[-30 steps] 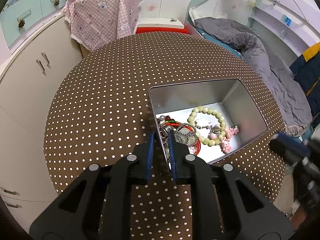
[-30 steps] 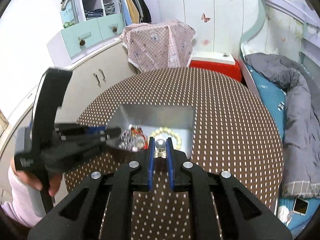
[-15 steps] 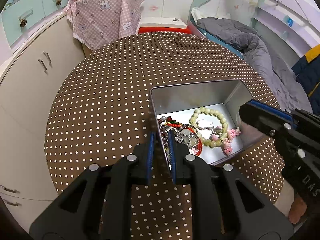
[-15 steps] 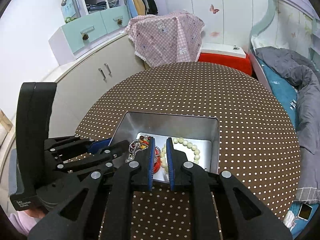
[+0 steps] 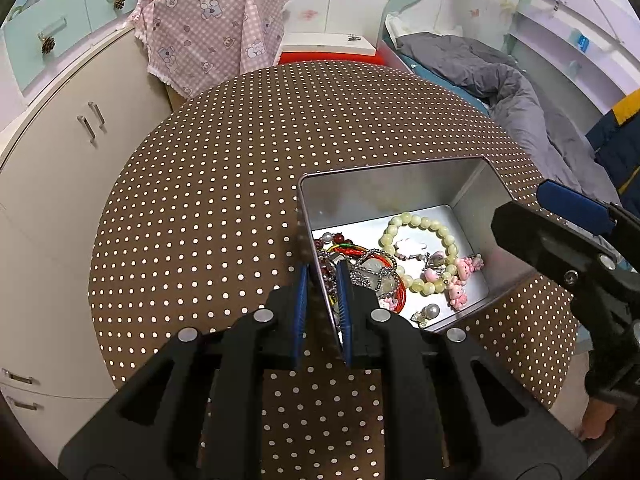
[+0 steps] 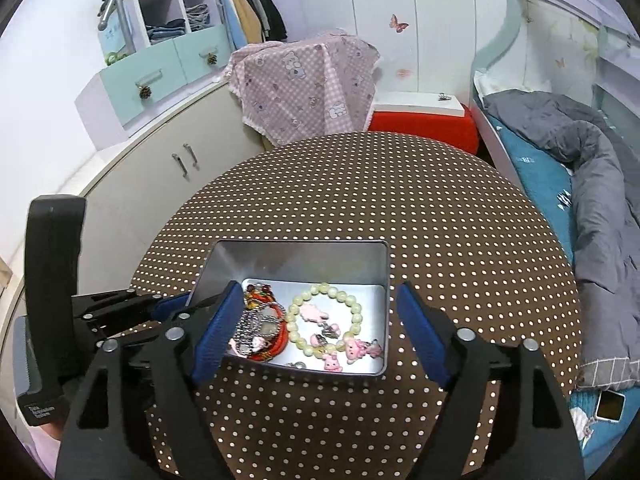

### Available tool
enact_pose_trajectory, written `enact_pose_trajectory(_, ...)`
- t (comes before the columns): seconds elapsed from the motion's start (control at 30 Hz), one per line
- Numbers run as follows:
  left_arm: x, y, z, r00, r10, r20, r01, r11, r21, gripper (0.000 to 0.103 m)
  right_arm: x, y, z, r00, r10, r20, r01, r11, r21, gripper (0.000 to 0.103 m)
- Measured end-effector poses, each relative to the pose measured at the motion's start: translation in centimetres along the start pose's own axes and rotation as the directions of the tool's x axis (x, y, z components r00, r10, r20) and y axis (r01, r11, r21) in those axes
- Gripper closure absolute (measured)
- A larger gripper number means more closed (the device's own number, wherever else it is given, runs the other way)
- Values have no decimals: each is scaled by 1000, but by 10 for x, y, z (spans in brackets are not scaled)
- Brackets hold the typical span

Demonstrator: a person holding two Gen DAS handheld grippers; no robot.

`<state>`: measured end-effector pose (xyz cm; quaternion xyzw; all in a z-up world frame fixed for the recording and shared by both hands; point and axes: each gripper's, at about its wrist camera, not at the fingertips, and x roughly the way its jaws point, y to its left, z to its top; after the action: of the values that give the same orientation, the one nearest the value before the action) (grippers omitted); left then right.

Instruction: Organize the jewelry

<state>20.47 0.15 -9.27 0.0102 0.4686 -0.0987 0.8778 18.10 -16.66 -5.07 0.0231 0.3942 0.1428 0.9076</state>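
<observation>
1. The metal tin (image 5: 384, 184) sits on the near half of the round, brown, white-dotted surface (image 5: 224, 184), holding the jewelry.
2. The left tongs (image 5: 322, 280) are clamped on the tin's near left wall, one blue pad outside and one inside.
3. The right tongs (image 6: 318, 324) stand wide apart over the tin's near edge; their jaws have just been opening, and nothing is gripped between them.
4. Only the left wrist view shows the pearl earring (image 5: 430, 312) at the tin's near corner; from the right wrist it is mostly hidden behind the wall.
5. Both views show the pale green bead bracelet (image 6: 332, 320) with pink charms, beside a tangle of red cord and silver chain (image 6: 260, 328) on the tin's left.
6. Only the right wrist view shows a phone (image 6: 610, 406) on the bed (image 6: 540, 176) at far right, and small white lettering on the left tongs' handle, too small to read.
</observation>
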Motion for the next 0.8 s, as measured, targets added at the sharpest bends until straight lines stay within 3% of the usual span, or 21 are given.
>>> enact_pose_trajectory(0.33, -2, 3, 1, 1000, -4, -1, 4, 1000, -20, 88, -9, -14, -6, 999, -40, 10, 40, 998, 47, 11)
enact_pose_trajectory(0.37, -2, 3, 1, 1000, 2, -1, -2, 1000, -21, 83, -10, -15, -6, 999, -45, 12, 45, 998, 53, 10)
enact_pose_trajectory(0.43, -5, 3, 0, 1000, 30, 7, -29, 999, -18, 57, -13, -18, -8, 999, -53, 9, 52, 997, 63, 10)
enact_pose_trajectory(0.47, -7, 4, 0, 999, 37, 16, -37, 999, -25, 37, -15, -19, -9, 998, -55, 9, 54, 996, 66, 9)
enact_pose_trajectory(0.8, -32, -3, -8, 997, 45, 70, -43, 999, -25, 36, -41, -21, -23, 996, -81, 40, 78, 994, 81, 8)
